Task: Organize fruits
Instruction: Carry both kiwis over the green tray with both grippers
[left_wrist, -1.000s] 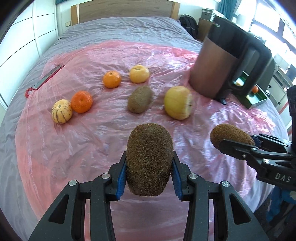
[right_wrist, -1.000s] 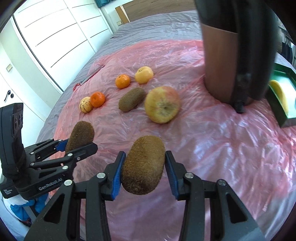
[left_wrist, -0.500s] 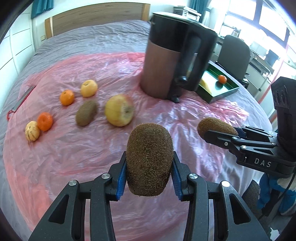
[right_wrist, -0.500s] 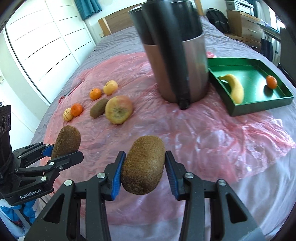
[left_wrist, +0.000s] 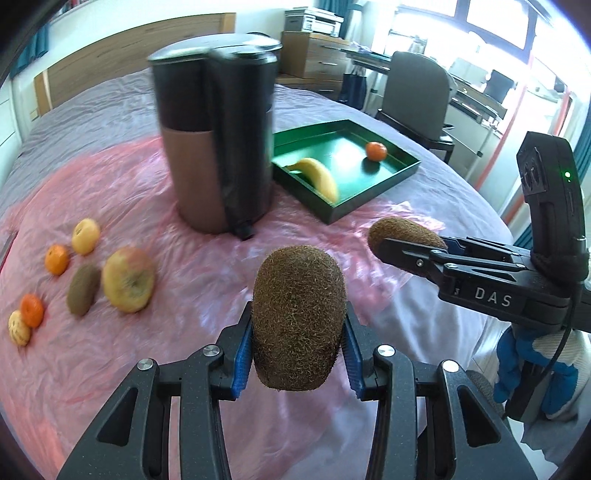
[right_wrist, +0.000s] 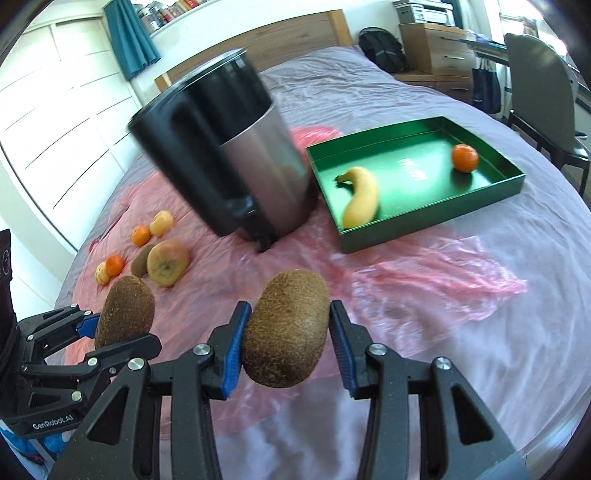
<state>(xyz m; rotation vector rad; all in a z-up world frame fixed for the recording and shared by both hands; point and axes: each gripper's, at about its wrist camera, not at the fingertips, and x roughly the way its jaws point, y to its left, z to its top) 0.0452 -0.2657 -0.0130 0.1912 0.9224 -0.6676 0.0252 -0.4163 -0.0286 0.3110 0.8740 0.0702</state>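
My left gripper (left_wrist: 298, 354) is shut on a brown kiwi (left_wrist: 298, 317), held above the pink plastic sheet. My right gripper (right_wrist: 286, 350) is shut on a second kiwi (right_wrist: 286, 328); it shows at the right of the left wrist view as the right gripper (left_wrist: 402, 243) with its kiwi (left_wrist: 402, 230). The left gripper (right_wrist: 122, 332) and its kiwi (right_wrist: 125, 312) appear at lower left in the right wrist view. A green tray (right_wrist: 432, 218) ahead holds a banana (right_wrist: 362, 197) and a mandarin (right_wrist: 464, 158). An apple (left_wrist: 128, 278), a third kiwi (left_wrist: 83, 290) and small citrus fruits lie to the left.
A tall dark pedal bin (left_wrist: 218, 147) stands between the loose fruit and the green tray (left_wrist: 365, 199). The pink sheet (right_wrist: 406, 280) covers a grey bed. A chair (left_wrist: 417, 92) and desk stand beyond the bed's right side. A gloved hand (left_wrist: 532, 369) holds the right gripper.
Both grippers have swung right with their kiwis. The loose fruit slid to the left of each view, and the bin and green tray came to the centre.
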